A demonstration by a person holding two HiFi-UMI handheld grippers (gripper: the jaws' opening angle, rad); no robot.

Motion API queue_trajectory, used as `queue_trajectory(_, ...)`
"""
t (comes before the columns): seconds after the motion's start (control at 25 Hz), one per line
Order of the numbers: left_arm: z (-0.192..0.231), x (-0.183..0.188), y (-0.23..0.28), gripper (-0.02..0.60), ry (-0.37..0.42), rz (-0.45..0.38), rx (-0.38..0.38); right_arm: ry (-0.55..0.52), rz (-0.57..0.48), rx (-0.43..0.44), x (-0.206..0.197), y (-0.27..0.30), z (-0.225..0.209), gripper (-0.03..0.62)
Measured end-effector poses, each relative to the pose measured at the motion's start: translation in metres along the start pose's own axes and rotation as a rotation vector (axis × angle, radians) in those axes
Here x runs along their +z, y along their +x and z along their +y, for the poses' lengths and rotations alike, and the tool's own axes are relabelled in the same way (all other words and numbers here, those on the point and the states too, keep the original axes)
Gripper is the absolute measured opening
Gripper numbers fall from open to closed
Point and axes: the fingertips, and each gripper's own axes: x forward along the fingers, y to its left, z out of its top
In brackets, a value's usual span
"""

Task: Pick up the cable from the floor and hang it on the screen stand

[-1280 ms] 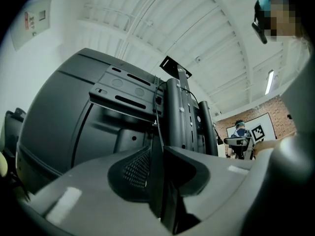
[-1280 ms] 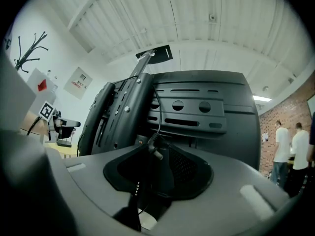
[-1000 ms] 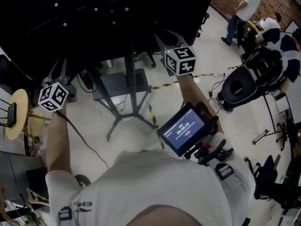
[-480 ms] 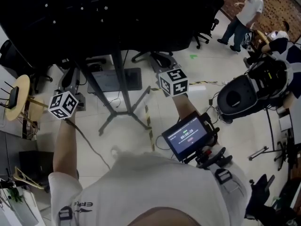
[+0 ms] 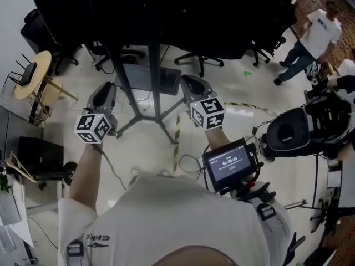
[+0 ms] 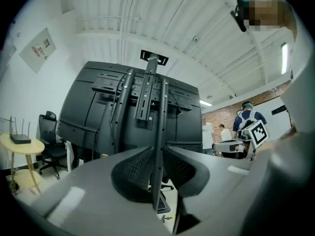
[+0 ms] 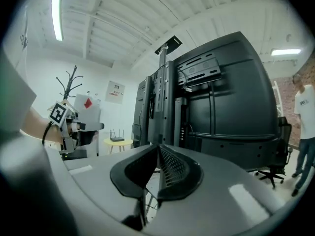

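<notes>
Now, left gripper (image 6: 158, 154) pinching thin black cable (image 6: 157, 191), right gripper (image 7: 157, 149) jaws just closing together, nothing between, screen stand (image 5: 157, 82) ahead, shirt (image 5: 166, 220) lettering unreadable.

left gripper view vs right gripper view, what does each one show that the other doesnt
Only the left gripper view: the cable clamped upright between the left gripper's jaws. Only the right gripper view: a coat rack and the right gripper's own jaws, which have just been closing with nothing seen between them. Both: the screen stand and the round side table.
</notes>
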Motion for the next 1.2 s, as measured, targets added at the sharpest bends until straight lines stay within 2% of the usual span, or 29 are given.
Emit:
queue_trajectory(0.24,0.008,-0.02,-0.075,0.03,-0.015,-0.017,0.082,0.0,-0.014,0.052,-0.015,-0.019,0.073,0.015)
queue_trajectory(0.6,-0.016,-0.03,-0.116,0.008,0.047,0.005,0.114,0.01,-0.009,0.145,-0.026,-0.037,0.128,0.014)
queue_trajectory(0.8,-0.012,-0.05,-0.138,0.003,0.032,0.068,0.139,0.065,0.006,0.142,-0.039,-0.045,0.136,0.014)
queue_trajectory(0.96,-0.007,-0.065,-0.149,0.003,0.014,0.116,0.153,0.063,0.025,0.135,-0.046,-0.053,0.138,0.014)
queue_trajectory(1.2,-0.002,-0.062,-0.152,0.003,0.024,0.091,0.157,0.057,0.035,0.135,-0.05,-0.057,0.152,0.014)
